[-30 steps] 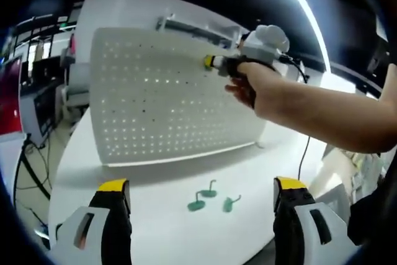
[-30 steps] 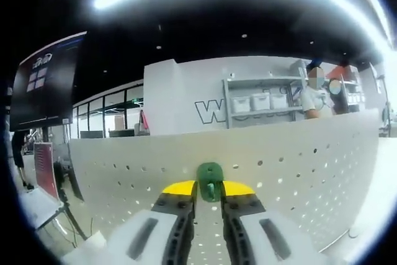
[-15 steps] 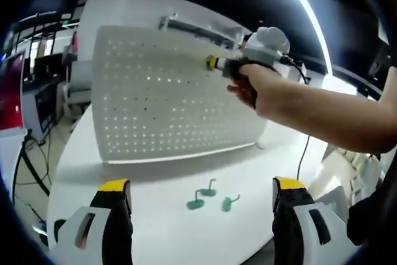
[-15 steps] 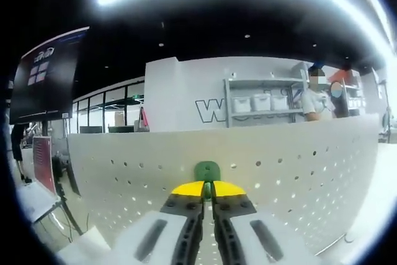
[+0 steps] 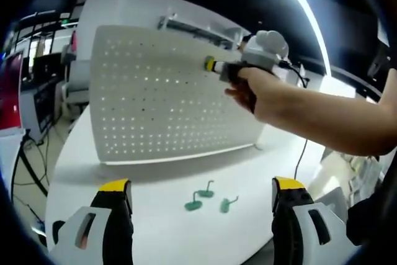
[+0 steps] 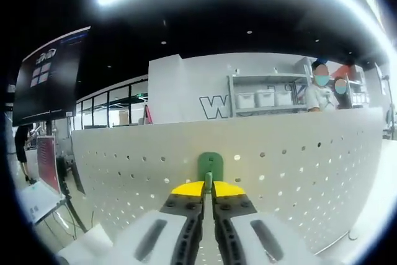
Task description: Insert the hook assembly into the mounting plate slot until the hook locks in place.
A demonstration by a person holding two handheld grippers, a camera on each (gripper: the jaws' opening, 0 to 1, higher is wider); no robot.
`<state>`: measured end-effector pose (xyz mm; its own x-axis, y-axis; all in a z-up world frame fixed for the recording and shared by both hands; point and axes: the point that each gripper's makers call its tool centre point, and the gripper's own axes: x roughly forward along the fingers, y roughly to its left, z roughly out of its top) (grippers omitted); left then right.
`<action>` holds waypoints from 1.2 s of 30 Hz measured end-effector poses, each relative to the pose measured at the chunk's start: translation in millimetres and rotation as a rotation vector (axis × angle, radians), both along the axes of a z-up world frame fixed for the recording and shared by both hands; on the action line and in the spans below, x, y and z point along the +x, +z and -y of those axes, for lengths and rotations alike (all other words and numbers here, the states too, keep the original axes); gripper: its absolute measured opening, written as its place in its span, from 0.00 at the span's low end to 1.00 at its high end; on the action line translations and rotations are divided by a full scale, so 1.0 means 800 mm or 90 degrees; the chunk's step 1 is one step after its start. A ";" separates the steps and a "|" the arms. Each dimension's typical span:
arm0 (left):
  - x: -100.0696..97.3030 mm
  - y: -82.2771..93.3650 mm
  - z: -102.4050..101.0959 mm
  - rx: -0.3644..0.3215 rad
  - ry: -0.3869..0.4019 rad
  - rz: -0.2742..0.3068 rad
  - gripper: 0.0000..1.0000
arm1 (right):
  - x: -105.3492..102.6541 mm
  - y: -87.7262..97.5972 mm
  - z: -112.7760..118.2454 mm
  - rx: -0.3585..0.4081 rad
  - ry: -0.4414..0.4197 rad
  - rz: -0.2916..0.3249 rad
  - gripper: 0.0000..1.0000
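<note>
Standing upright near the table's [image 5: 155,215] far edge, the perforated mounting plate [image 5: 167,97] faces the person so its holes can take hooks. The right gripper [image 6: 208,188], jaws pinched on a green hook [image 6: 209,164], presses it flat against the plate near the top edge, probably seating it. The left gripper [image 5: 201,193] waits wide open, holding nothing, above three spare hooks [image 5: 208,198] lying near the front edge.

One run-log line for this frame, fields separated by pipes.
right claw: shut on green hook at pegboard | left claw: open, idle | spare hooks: on table
</note>
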<state>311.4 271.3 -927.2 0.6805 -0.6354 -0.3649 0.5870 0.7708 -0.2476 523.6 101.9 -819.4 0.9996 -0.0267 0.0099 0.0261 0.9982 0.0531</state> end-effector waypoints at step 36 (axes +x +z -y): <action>-0.003 -0.004 0.002 -0.002 0.002 -0.006 0.93 | -0.004 0.016 0.009 -0.031 -0.012 0.032 0.00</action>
